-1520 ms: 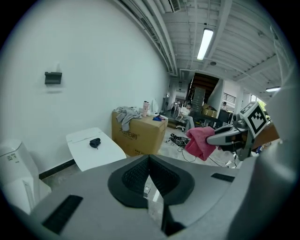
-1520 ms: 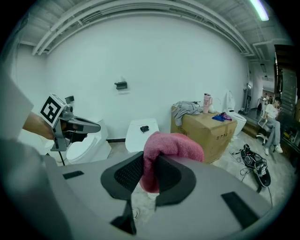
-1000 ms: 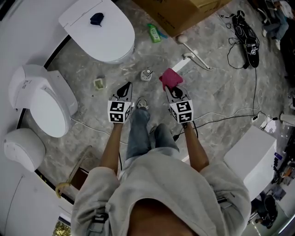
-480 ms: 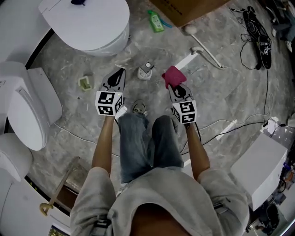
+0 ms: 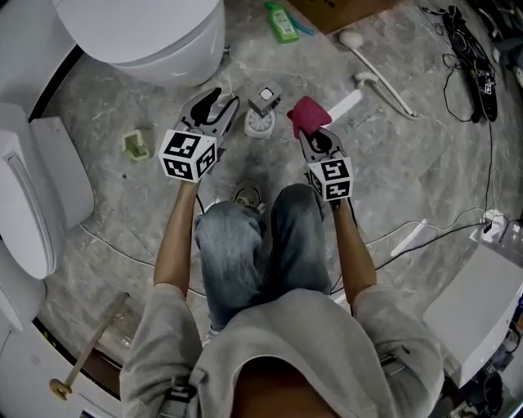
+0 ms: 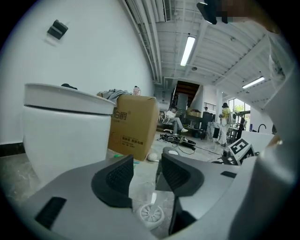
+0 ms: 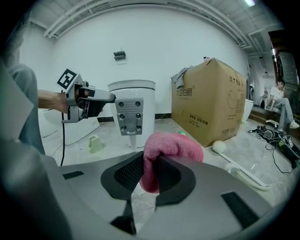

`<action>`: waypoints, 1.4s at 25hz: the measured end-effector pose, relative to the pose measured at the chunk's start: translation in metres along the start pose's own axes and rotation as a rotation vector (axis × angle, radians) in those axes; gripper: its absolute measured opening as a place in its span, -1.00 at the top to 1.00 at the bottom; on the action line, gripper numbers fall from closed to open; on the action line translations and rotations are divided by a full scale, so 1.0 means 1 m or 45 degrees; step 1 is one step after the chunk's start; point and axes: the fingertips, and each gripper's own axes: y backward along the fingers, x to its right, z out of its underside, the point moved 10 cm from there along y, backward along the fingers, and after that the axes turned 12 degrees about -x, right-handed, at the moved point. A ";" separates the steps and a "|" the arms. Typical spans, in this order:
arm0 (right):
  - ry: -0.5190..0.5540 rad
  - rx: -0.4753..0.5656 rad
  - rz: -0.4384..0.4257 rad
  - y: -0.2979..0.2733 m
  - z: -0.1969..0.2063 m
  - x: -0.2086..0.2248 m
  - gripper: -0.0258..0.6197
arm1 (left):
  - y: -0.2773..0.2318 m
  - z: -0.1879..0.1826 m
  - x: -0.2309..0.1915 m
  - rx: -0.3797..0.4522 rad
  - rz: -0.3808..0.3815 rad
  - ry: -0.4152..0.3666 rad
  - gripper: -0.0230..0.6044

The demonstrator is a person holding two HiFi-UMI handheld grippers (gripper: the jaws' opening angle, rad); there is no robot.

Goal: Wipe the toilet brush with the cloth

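Observation:
The toilet brush [image 5: 263, 100] stands upright in its round white holder [image 5: 259, 125] on the marble floor, a grey block topping its handle [image 7: 129, 116]. My left gripper [image 5: 218, 104] hovers just left of it. Its jaws have just been opening and now stand open with nothing between them. The holder [image 6: 151, 214] shows below their gap in the left gripper view. My right gripper [image 5: 314, 135] is just right of the brush, shut on a pink cloth [image 5: 308, 115] that bulges out above the pads [image 7: 173, 146].
A white toilet [image 5: 155, 33] stands behind the left gripper, another toilet [image 5: 33, 204] at the left. A small green object [image 5: 136, 144], a green bottle [image 5: 283, 23], a cardboard box [image 7: 208, 101], a long white-handled tool [image 5: 384, 82] and cables [image 5: 474, 57] lie around.
Both grippers have sunk toward the floor on either side of the brush. The left jaws went from shut to open. The pink cloth stayed in the right gripper.

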 end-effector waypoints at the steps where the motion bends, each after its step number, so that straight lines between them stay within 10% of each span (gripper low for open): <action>1: 0.010 0.015 -0.005 -0.004 0.002 0.000 0.66 | -0.002 0.002 0.001 0.005 0.008 -0.012 0.27; 17: 0.072 0.063 -0.103 -0.007 0.020 0.001 0.66 | -0.032 -0.010 0.041 -0.035 0.131 -0.141 -0.04; 23: 0.120 0.068 -0.175 -0.016 0.013 -0.005 0.66 | -0.042 -0.001 0.040 -0.125 0.104 -0.223 0.27; 35: 0.167 0.060 -0.247 -0.044 -0.018 -0.010 0.66 | -0.044 -0.002 0.045 -0.125 0.112 -0.238 0.28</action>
